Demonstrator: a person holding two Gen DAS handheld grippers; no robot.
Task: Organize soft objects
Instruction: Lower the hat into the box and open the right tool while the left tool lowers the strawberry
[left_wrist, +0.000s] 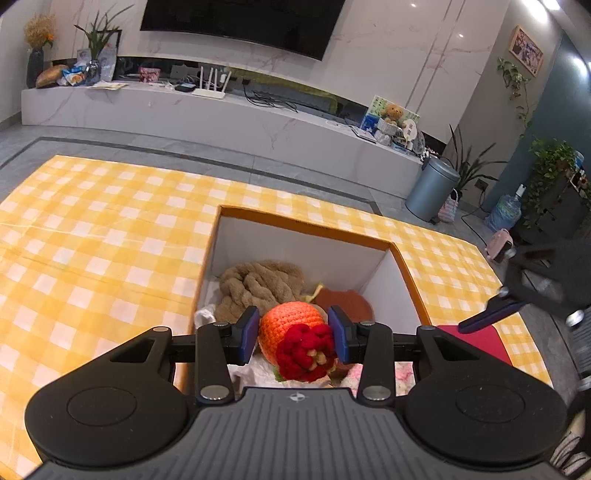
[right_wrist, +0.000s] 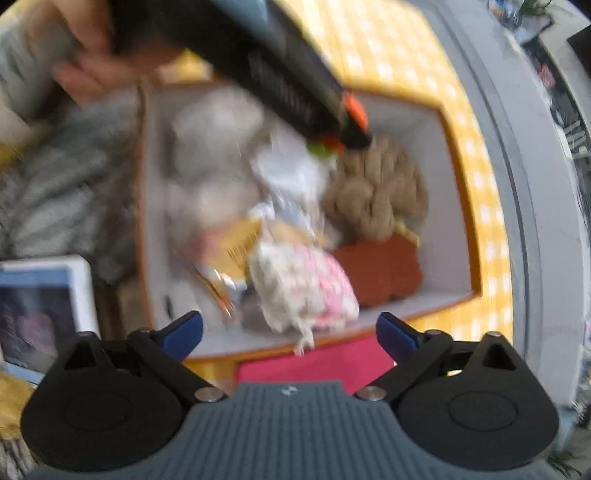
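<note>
My left gripper (left_wrist: 295, 334) is shut on an orange crocheted ball (left_wrist: 288, 319) with a red yarn flower (left_wrist: 306, 350), its blue pads pressing both sides. It hangs above a white box with an orange rim (left_wrist: 306, 226). Inside lie a tan chunky-knit bundle (left_wrist: 255, 284), a rust-brown felt piece (left_wrist: 347, 301) and white paper. The blurred right wrist view shows my right gripper (right_wrist: 291, 332) open wide with nothing between its fingers, above the near wall of the box (right_wrist: 452, 221). A pink-and-white fluffy item (right_wrist: 306, 288) lies just beyond it. One right finger (left_wrist: 487, 317) also shows beside the box.
The box sits on a yellow checked cloth (left_wrist: 92, 240) on the floor. A red mat (right_wrist: 317, 363) lies by the box's near side. A person's hand (right_wrist: 92, 74) holds the left tool's black body (right_wrist: 280, 74). A grey bin (left_wrist: 430, 192) and a low TV shelf stand beyond.
</note>
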